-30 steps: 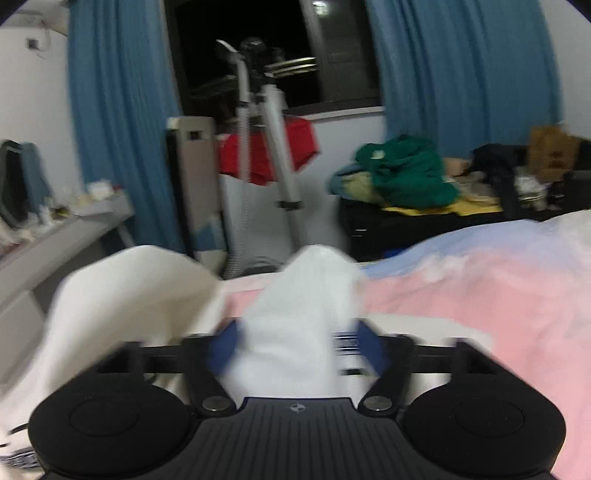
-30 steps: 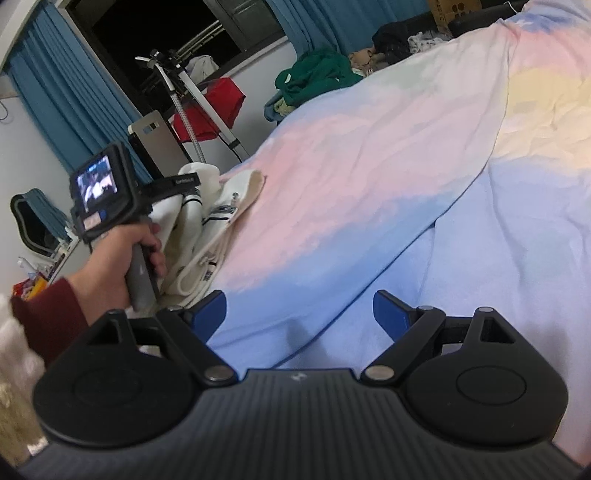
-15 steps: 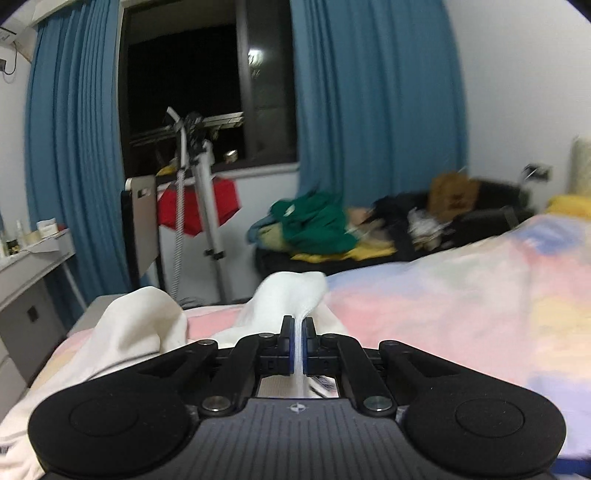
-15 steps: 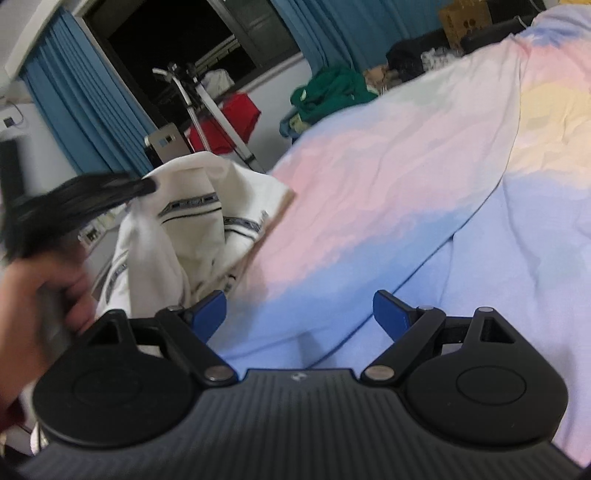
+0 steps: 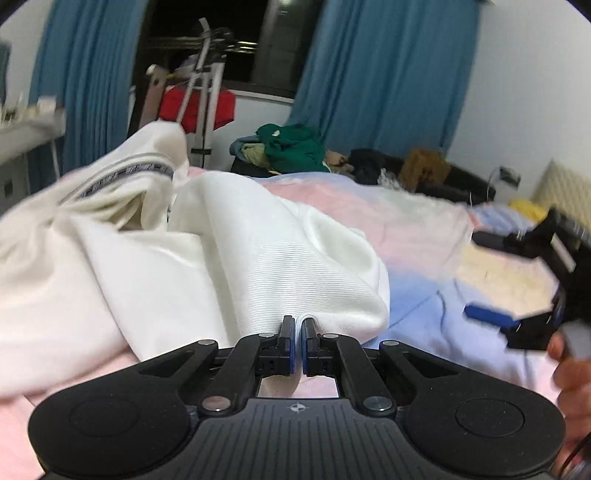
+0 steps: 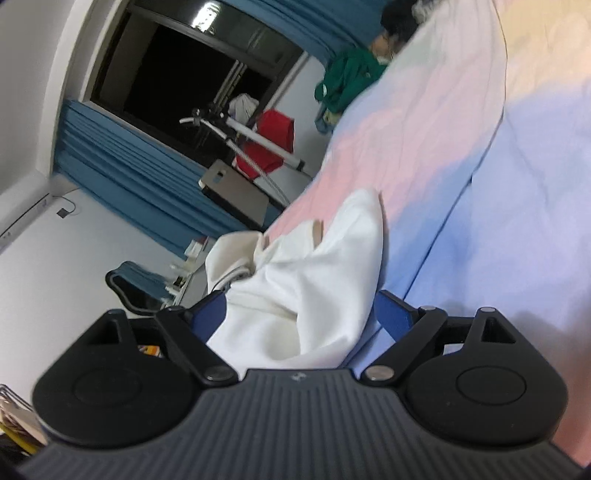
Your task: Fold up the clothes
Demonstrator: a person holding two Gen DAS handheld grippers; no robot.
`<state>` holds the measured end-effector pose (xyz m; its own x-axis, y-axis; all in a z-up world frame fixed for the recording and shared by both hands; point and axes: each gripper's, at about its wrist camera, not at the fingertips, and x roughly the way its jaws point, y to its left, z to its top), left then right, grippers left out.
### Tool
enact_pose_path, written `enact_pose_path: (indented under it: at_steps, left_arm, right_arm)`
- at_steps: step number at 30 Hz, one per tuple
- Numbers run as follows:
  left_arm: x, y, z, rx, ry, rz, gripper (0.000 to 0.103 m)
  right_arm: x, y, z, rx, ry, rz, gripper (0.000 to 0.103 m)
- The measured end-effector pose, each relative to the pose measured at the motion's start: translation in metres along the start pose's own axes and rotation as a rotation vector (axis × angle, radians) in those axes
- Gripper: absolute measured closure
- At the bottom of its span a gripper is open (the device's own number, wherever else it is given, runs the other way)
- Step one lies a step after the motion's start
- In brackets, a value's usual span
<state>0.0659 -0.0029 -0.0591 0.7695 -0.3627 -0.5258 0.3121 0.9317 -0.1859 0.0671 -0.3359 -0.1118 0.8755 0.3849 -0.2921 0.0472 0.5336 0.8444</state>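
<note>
You see a white garment (image 5: 258, 258) with a dark striped band at upper left, a pastel pink-blue-yellow bedsheet (image 5: 424, 229), blue curtains (image 5: 388, 74)

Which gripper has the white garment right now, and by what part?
The left gripper pinches a fold at the white garment's near edge. The right gripper is open around it, not gripping.

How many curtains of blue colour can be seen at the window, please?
2. One blue curtain hangs left of the dark window, behind the tripod; the other blue curtain hangs to its right, above the green clothes pile. More may be out of view.
</note>
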Motion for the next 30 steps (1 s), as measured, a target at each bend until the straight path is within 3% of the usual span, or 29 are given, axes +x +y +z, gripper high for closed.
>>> enact_pose_path:
  at_steps: [5, 7, 8, 12, 16, 20, 25, 30]
  left_arm:
    - [0.006, 0.013, -0.008, -0.058, 0.004, -0.017, 0.099]
    - [0.016, 0.018, -0.009, -0.103, 0.018, -0.024, 0.099]
    - [0.024, 0.019, -0.008, -0.116, 0.022, -0.025, 0.099]
    - [0.050, 0.023, -0.008, -0.131, 0.035, -0.049, 0.099]
    - [0.071, 0.035, -0.013, -0.148, 0.069, -0.089, 0.099]
    - [0.093, 0.036, -0.018, -0.117, 0.085, -0.137, 0.099]
    - [0.097, 0.036, -0.017, -0.092, 0.066, -0.159, 0.099]
    - [0.086, 0.031, -0.010, -0.046, 0.025, -0.180, 0.099]
  right_arm:
    - [0.034, 0.000, 0.008, -0.013, 0.005, -0.017, 0.013]
    - [0.058, -0.002, 0.022, -0.036, 0.022, -0.036, 0.019]
    - [0.072, -0.005, 0.028, -0.039, 0.035, -0.056, 0.026]
    - [0.128, -0.024, 0.055, -0.050, 0.018, -0.159, 0.029]
    - [0.185, -0.039, 0.065, -0.090, 0.083, -0.223, 0.052]
    - [0.219, -0.024, 0.062, -0.219, 0.082, -0.271, 0.084]
    - [0.212, -0.004, 0.071, -0.273, 0.010, -0.275, 0.095]
    - [0.149, 0.006, 0.103, -0.208, -0.124, -0.266, 0.096]
